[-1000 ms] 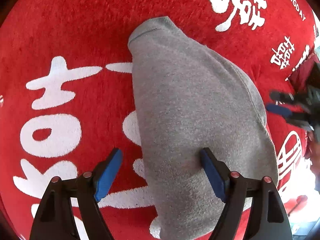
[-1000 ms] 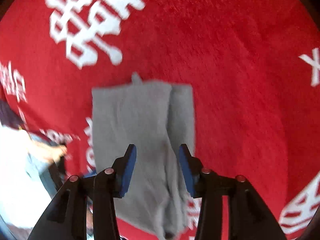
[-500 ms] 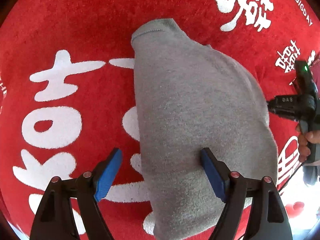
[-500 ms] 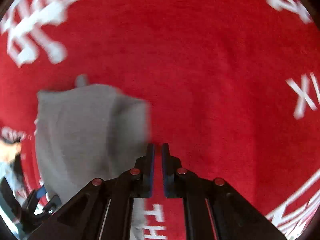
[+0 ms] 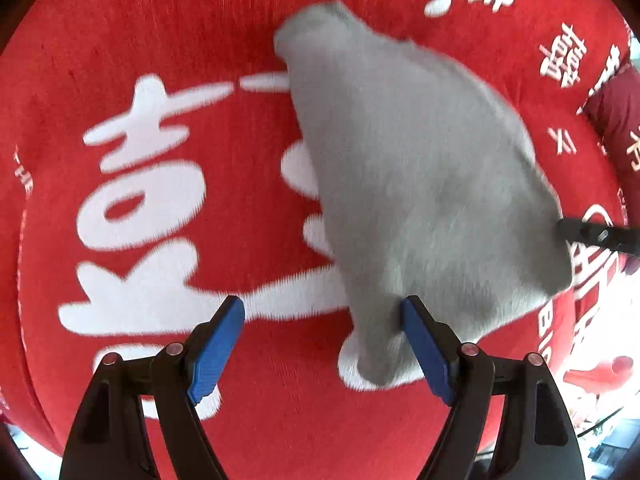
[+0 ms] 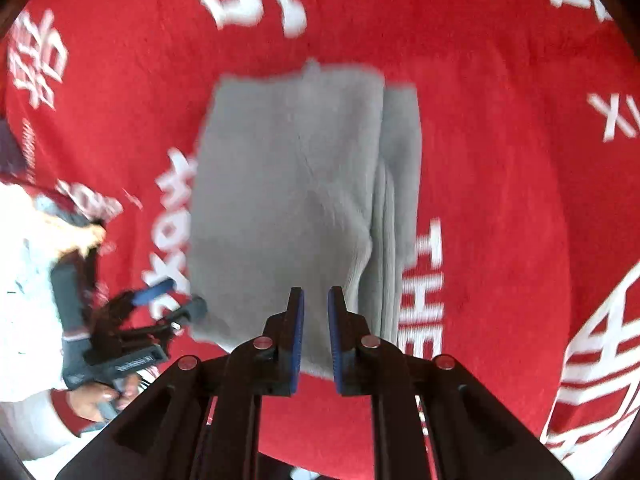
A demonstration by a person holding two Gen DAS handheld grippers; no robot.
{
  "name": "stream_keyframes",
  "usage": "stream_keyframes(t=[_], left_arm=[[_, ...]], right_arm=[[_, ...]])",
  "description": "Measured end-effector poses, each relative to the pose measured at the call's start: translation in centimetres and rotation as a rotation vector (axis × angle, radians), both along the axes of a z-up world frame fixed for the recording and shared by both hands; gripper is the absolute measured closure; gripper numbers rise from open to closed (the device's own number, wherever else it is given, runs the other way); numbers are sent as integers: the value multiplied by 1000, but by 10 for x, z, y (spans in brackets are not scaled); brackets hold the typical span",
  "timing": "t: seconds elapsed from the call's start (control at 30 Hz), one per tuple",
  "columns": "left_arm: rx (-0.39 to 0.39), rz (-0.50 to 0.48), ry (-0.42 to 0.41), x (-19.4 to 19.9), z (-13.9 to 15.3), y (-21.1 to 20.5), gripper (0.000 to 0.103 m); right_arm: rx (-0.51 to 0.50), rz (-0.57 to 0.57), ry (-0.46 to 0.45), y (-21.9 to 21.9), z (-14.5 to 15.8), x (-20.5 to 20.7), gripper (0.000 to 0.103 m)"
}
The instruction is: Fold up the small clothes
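A folded grey knit garment (image 5: 420,184) lies on the red cloth (image 5: 200,32) with white characters. My left gripper (image 5: 320,344) is open at its near corner, with the right pad against the fabric edge and nothing between the pads. In the right wrist view the garment (image 6: 296,184) lies flat, a ribbed layer showing along its right side. My right gripper (image 6: 316,332) hovers over its near edge with the jaws nearly together and a narrow gap between them, holding nothing. The left gripper also shows in the right wrist view (image 6: 176,296), at the garment's left corner.
The red cloth covers the whole surface. A dark red bundle (image 5: 616,120) lies at the far right in the left wrist view. The person's hand and sleeve (image 6: 92,396) are at lower left in the right wrist view. A black gripper tip (image 5: 596,234) sits at the garment's right edge.
My right gripper swung back from the bare red cloth to over the garment's near edge, jaws still nearly shut. The left gripper stayed open; the garment's near end now looks narrower and bunched.
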State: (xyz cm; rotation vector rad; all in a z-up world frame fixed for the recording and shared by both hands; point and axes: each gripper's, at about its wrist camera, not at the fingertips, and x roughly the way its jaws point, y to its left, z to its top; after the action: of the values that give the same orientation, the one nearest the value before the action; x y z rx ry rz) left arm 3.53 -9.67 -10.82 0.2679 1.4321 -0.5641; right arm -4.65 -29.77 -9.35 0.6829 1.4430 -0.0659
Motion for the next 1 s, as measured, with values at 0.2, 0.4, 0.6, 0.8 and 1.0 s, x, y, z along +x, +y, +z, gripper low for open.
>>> stream_keyframes(t=[0.2,0.4,0.6,0.8,1.0], left_arm=[[-18,49,49,3,-1,8,21],[-7,34,47,0,9,14,21],[5,25,54,-5,17,25,21],[-12,12,41,-11,28,40,21],[-26,8,17,-20,41,52,21]], right_arm=[[5,-58,47,2,-23,-25,90],[-39,-30,55,12,2,-35,67],[-54,-37,43,42,7,-23,55],[-44,-56,44,67,14,-34,50],[-38,-88,43,98,18,-49,48]])
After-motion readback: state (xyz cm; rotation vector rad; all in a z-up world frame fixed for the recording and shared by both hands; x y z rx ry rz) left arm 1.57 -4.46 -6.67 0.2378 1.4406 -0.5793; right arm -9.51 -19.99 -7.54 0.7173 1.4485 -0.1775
